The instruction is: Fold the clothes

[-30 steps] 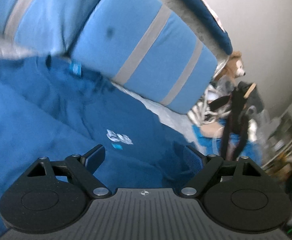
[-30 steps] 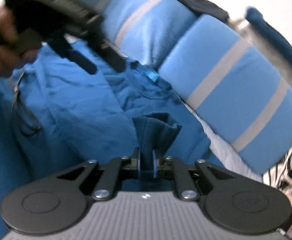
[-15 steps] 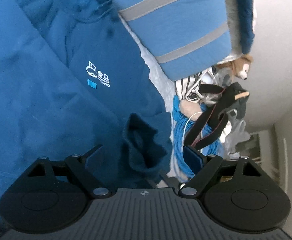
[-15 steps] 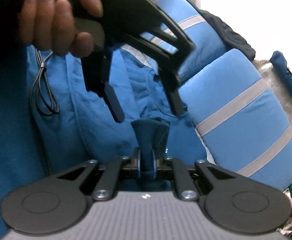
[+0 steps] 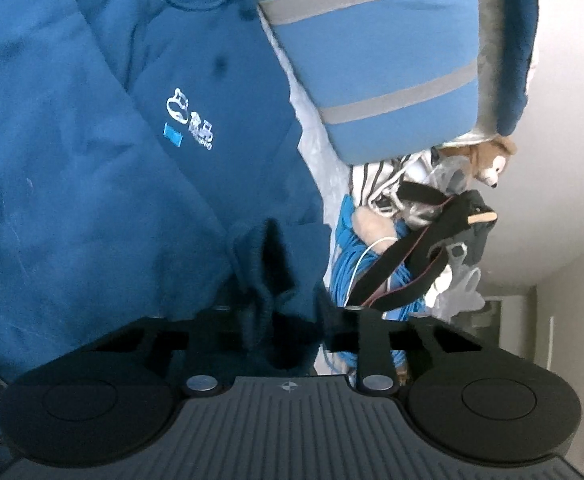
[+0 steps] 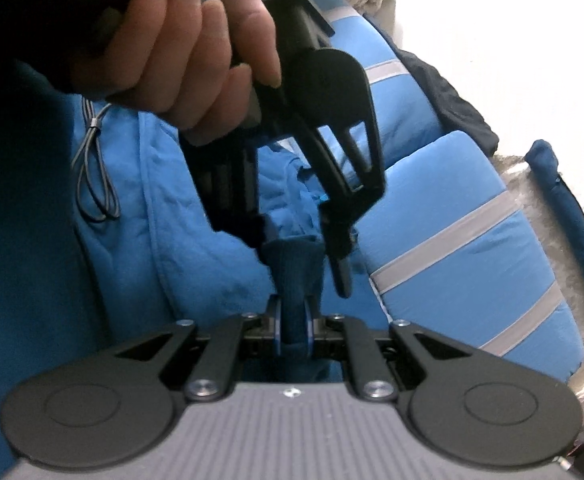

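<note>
Left wrist view: the left gripper [image 5: 275, 316] is pressed together on a bunched fold of the blue sweatshirt [image 5: 91, 160], with dark ribbed fabric gathered between its fingers and hiding the pads. The sweatshirt lies spread across the left and centre of the frame, its white chest logo [image 5: 189, 120] facing the camera and its collar toward the top. A light blue cushion with grey stripes [image 5: 380, 52] sits above and to the right of the garment, touching its upper edge. To the right of the sweatshirt lies a pile of items: a black strap [image 5: 408, 260], a white cable [image 5: 366, 252], striped cloth and a brown plush toy [image 5: 488, 160] against the pale wall. Right wrist view: the right gripper [image 6: 292, 320] pinches a ribbed cuff [image 6: 292, 268] of the same garment, the fabric standing upright between its closed fingers. Directly beyond it, the left gripper [image 6: 308, 240] points downward onto the same raised cuff, held by the person's left hand [image 6: 187, 48]. The sweatshirt [image 6: 211, 248] lies crumpled beneath both tools. A thin grey looped cable [image 6: 95, 176] rests on the fabric to the left. Striped cushions [image 6: 472, 240] lie to the right, just beside the garment.
</note>
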### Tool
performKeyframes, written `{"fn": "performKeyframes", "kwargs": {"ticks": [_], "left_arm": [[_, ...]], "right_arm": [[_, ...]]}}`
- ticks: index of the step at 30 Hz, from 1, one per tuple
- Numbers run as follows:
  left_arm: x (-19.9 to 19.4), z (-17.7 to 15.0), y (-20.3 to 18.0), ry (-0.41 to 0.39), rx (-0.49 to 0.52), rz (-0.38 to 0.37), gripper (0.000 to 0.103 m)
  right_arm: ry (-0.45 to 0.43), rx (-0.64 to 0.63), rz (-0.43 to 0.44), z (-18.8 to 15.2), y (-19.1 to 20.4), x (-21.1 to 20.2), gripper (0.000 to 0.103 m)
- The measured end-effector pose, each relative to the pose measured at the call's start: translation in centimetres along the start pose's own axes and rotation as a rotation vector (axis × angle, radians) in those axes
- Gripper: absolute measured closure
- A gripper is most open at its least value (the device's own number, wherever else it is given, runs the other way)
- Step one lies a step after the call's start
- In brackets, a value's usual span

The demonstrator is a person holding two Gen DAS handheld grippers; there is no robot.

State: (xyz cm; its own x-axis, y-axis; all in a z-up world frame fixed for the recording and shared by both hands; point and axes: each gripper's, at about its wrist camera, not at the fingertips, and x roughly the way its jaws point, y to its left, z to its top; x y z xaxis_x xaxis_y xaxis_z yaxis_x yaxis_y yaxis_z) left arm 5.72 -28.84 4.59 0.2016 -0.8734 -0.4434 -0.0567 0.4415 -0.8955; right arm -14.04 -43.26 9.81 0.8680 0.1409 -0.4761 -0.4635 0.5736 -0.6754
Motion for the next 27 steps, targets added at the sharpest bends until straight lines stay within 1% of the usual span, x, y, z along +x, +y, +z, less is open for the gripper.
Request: {"fn": "performKeyframes", "kwargs": {"ticks": [3, 4, 5, 6, 7, 8, 9, 10, 12, 15, 20, 23, 27], "left_arm": [[-0.4, -0.1, -0.9, -0.021, 0.037, 0.001, 0.092], [-0.6, -0.1, -1.2, -0.028, 0.051, -0.001, 0.093], [-0.9, -0.2, -1.5, -0.036, 0.063, -0.003, 0.093], [-1.1, -0.2, -1.7, -0.043, 0.074, -0.005, 0.094], [-1.3, -0.2, -2.1, -0.05, 0.084, -0.008, 0.094], [-1.5, -0.2, -2.4, -0.056, 0.093, -0.011, 0.094], [-1.8, -0.2, -2.7, -0.062, 0.099, -0.016, 0.094], [-2.0, -0.2, -2.9, -0.069, 0.104, -0.023, 0.094], [-2.5, -0.2, -3.5, -0.084, 0.113, -0.036, 0.094], [-3.2, -0.2, -4.4, -0.107, 0.137, -0.074, 0.095], [-4.5, -0.2, -6.1, -0.136, 0.195, -0.107, 0.095], [-5.1, -0.2, -7.3, -0.155, 0.252, -0.09, 0.095], [-5.5, 0.0, -8.2, -0.162, 0.293, -0.064, 0.095]], "right_arm": [[-0.014, 0.018, -0.026, -0.2, 0.0, -0.4, 0.09], [-0.02, 0.028, -0.046, -0.3, -0.1, -0.5, 0.071], [-0.027, 0.039, -0.067, -0.3, -0.3, -0.6, 0.069], [-0.025, 0.049, -0.09, -0.4, -0.4, -0.6, 0.059], [-0.023, 0.058, -0.113, -0.5, -0.6, -0.6, 0.041], [-0.017, 0.07, -0.133, -0.7, -0.8, -0.5, 0.034], [-0.012, 0.081, -0.152, -1.0, -1.1, -0.4, 0.022], [-0.003, 0.098, -0.164, -1.3, -1.4, -0.2, 0.02], [0.016, 0.135, -0.187, -2.0, -2.1, 0.1, 0.019], [0.065, 0.2, -0.234, -3.4, -3.2, 0.6, 0.013], [0.159, 0.332, -0.29, -6.4, -5.0, 2.1, 0.012], [0.2, 0.416, -0.303, -8.1, -5.9, 2.8, 0.012], [0.229, 0.552, -0.289, -9.9, -7.1, 3.3, 0.012]]}}
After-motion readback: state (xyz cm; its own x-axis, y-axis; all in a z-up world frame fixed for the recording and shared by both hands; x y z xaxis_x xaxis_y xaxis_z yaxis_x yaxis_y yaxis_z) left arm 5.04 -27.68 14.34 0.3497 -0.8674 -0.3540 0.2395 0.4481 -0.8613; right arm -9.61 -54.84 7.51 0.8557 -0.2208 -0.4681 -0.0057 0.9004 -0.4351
